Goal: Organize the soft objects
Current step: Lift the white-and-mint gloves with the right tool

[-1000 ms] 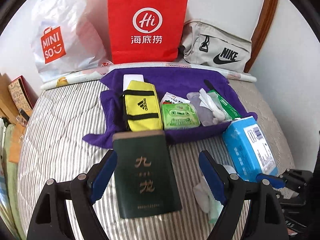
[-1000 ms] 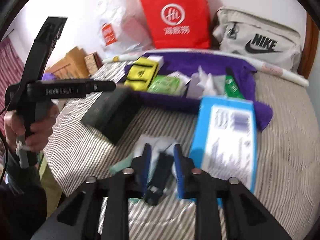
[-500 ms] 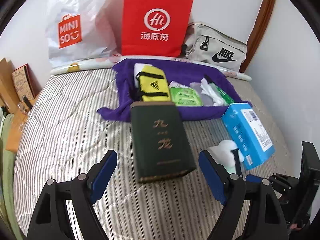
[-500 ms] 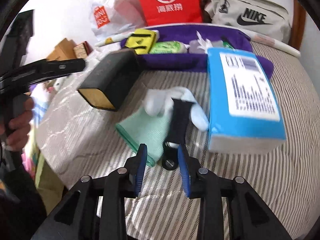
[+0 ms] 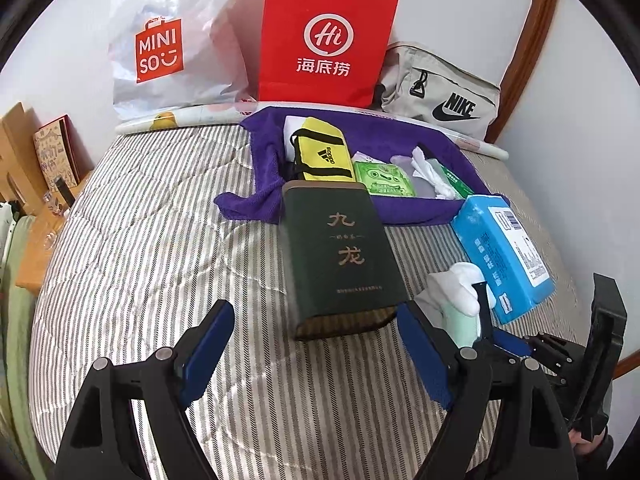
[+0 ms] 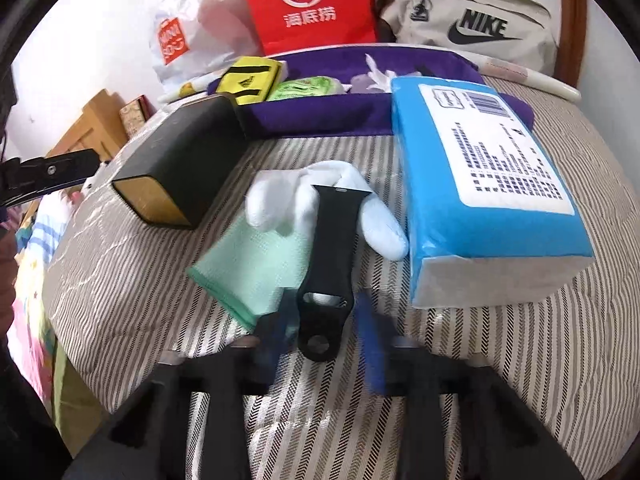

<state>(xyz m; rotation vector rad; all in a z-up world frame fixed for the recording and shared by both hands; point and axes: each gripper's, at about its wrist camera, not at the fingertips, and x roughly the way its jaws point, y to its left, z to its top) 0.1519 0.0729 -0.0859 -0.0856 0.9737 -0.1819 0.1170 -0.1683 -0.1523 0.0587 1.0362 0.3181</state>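
A dark green box (image 5: 340,256) lies on the striped bed just beyond my left gripper (image 5: 316,320), which stands wide open and touches nothing. A white and mint glove (image 6: 256,264) lies beside a blue tissue pack (image 6: 480,184). A black strap (image 6: 332,248) rests across the glove. Its holed end sits between the blurred blue fingers of my right gripper (image 6: 326,324), whose jaws are closing with a sliver of gap on each side. A purple cloth (image 5: 256,168) behind holds a yellow pouch (image 5: 320,156) and a green wipes pack (image 5: 384,180).
Against the far wall stand a white Miniso bag (image 5: 168,52), a red paper bag (image 5: 324,40) and a grey Nike bag (image 5: 440,92). Wooden furniture with a box (image 5: 52,156) stands left of the bed. The left gripper's handle (image 6: 48,172) shows at the left edge.
My left gripper has drawn back, so the green box now lies farther ahead. My right gripper sank toward the bed, laid the strap across the glove and loosened its hold.
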